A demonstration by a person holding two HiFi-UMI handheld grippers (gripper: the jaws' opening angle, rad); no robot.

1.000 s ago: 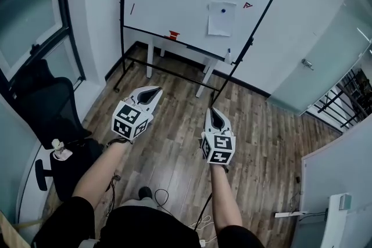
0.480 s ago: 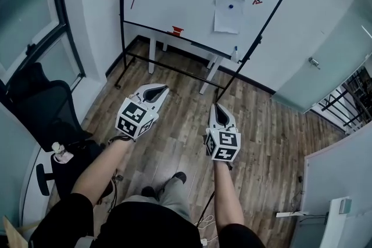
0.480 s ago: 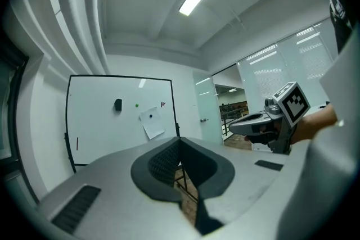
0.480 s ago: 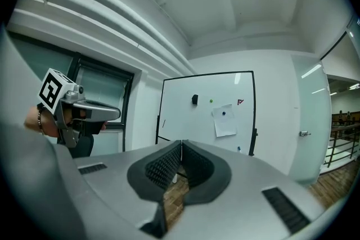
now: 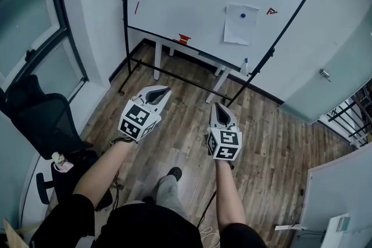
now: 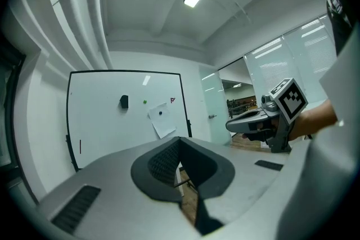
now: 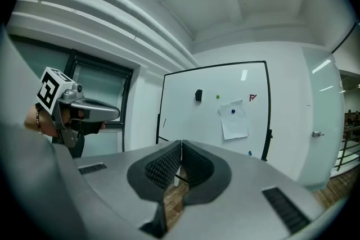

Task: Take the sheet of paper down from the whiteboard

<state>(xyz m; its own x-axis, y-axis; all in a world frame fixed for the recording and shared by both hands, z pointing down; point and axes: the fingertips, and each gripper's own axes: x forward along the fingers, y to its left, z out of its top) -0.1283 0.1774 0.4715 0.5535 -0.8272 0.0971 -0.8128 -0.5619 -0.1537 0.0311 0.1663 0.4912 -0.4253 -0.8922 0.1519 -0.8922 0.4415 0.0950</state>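
Wood floor [image 5: 174, 136] underfoot, both tools clenched and empty, paper not yet reached.
Nearest, the left tool [image 5: 163, 92] and right tool [image 5: 218, 108] are held out over the floor, jaws pressed together on nothing. Well beyond them stands the whiteboard [image 5: 174, 3], where the sheet of paper [image 5: 240, 29] hangs towards its right side, pinned by a blue magnet [image 5: 243, 15] near its top. The step looks like the approach; next the person must close in, part one tool's jaws and free the paper.

Closed right gripper [image 7: 180, 144] faces paper [image 7: 234, 123] on whiteboard [image 7: 188, 121].
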